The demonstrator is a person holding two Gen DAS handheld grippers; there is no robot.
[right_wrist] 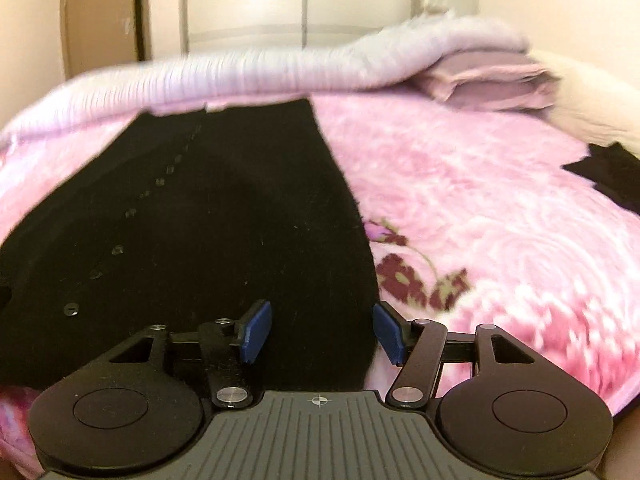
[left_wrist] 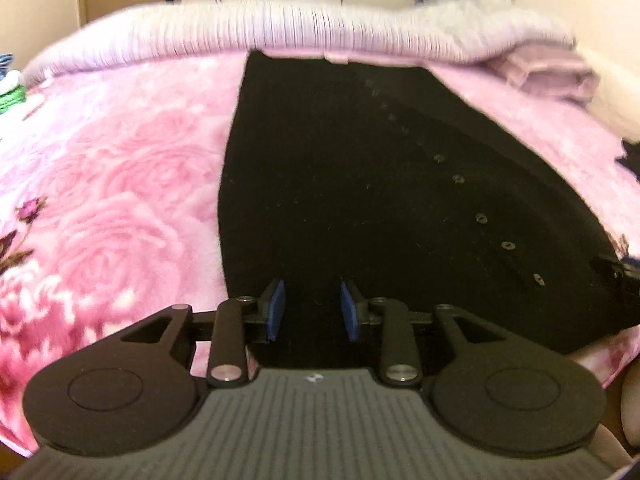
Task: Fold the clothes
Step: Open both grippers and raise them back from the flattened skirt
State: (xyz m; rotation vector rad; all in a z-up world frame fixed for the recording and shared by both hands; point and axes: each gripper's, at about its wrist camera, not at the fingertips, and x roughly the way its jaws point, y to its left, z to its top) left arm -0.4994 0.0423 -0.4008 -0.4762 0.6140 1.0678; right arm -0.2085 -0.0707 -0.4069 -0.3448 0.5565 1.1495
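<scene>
Lying flat on a bed: one black buttoned garment, two tools above its near hem.

Left wrist view: left tool [left_wrist: 311,312], blue pads parted narrowly, nothing between them, over the black garment [left_wrist: 360,184] spread on the pink rose blanket [left_wrist: 112,184]; button row [left_wrist: 482,219] runs diagonally at right. Right wrist view: right tool [right_wrist: 322,334], pads wide apart, empty, over the garment's [right_wrist: 224,216] right edge; folded lilac cloth [right_wrist: 492,82] lies far right.

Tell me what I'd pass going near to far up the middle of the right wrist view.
right gripper with blue pads apart → black buttoned garment lying flat → pink floral blanket → pale ribbed knit along the far edge → white wardrobe doors.
</scene>
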